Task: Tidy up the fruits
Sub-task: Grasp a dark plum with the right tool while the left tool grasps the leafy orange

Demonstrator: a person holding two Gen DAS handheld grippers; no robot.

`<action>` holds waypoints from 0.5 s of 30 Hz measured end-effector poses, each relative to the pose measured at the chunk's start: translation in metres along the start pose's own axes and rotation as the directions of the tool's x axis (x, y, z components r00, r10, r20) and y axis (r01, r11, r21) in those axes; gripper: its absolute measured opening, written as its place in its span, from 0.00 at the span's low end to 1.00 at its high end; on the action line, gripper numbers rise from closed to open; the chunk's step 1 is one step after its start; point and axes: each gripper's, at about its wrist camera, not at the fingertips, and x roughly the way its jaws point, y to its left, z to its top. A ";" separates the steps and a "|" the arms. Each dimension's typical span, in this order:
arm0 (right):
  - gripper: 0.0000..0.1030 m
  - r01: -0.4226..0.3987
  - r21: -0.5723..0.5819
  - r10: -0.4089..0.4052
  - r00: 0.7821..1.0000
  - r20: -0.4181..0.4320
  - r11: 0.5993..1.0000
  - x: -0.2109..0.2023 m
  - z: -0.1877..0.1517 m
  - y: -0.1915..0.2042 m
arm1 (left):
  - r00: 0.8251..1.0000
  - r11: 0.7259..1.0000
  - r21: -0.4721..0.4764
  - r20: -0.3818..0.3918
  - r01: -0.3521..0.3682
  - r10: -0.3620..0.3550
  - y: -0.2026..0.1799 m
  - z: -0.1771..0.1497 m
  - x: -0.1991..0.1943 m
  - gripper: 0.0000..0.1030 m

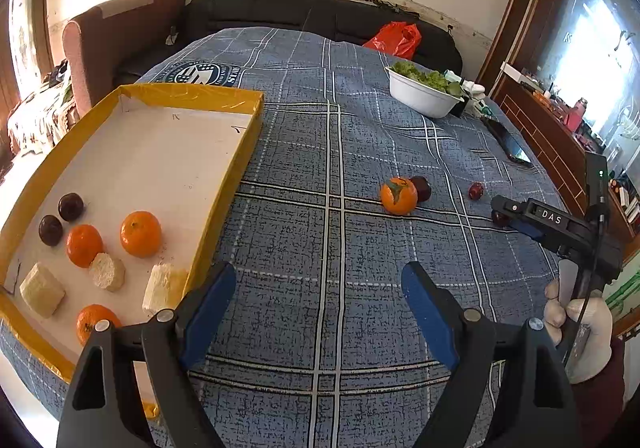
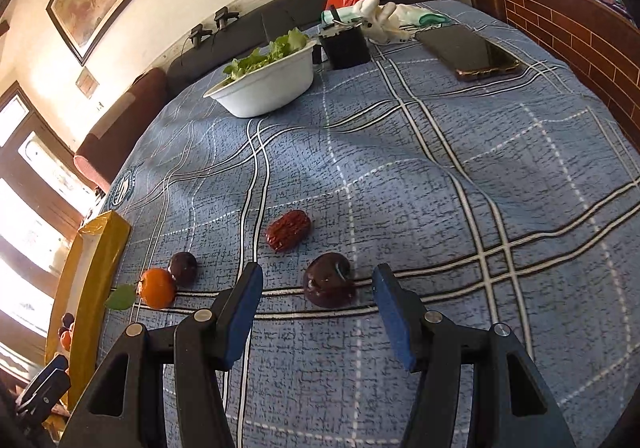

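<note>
A yellow-rimmed tray (image 1: 246, 143) on the left holds three oranges (image 1: 141, 233), two dark plums (image 1: 71, 206) and pale cut chunks (image 1: 107, 271). On the blue plaid cloth lie an orange (image 1: 398, 195) touching a dark plum (image 1: 422, 188), and a red date (image 1: 475, 191). My left gripper (image 1: 318, 308) is open and empty above the cloth beside the tray. My right gripper (image 2: 318, 302) is open with a dark plum (image 2: 329, 280) lying between its fingertips. Beyond it lie the red date (image 2: 288, 230), the other plum (image 2: 183, 268) and the orange (image 2: 157, 288).
A white bowl of lettuce (image 2: 266, 81) stands at the back, with a black box (image 2: 346, 43), a phone (image 2: 466, 51) and white gloves (image 2: 384, 17) near it. A red bag (image 1: 394, 39) lies on the black sofa. A brick-patterned cabinet (image 2: 576, 43) runs along the right.
</note>
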 end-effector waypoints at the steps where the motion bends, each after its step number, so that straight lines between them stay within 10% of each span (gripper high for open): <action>1: 0.60 -0.013 0.007 0.013 1.000 0.003 1.000 0.001 -0.001 -0.001 | 1.000 1.000 0.021 -0.009 0.000 0.000 -0.005 0.002 0.004 0.82; 11: 0.59 0.042 -0.098 -0.039 0.999 0.034 0.994 0.006 -0.007 0.015 | 0.998 0.986 0.164 -0.053 0.022 -0.014 -0.049 0.032 0.066 0.82; 15: 0.31 0.069 -0.155 -0.066 0.998 0.023 0.986 0.011 -0.009 0.023 | 0.995 0.986 0.159 -0.096 0.044 -0.029 -0.054 0.043 0.091 0.82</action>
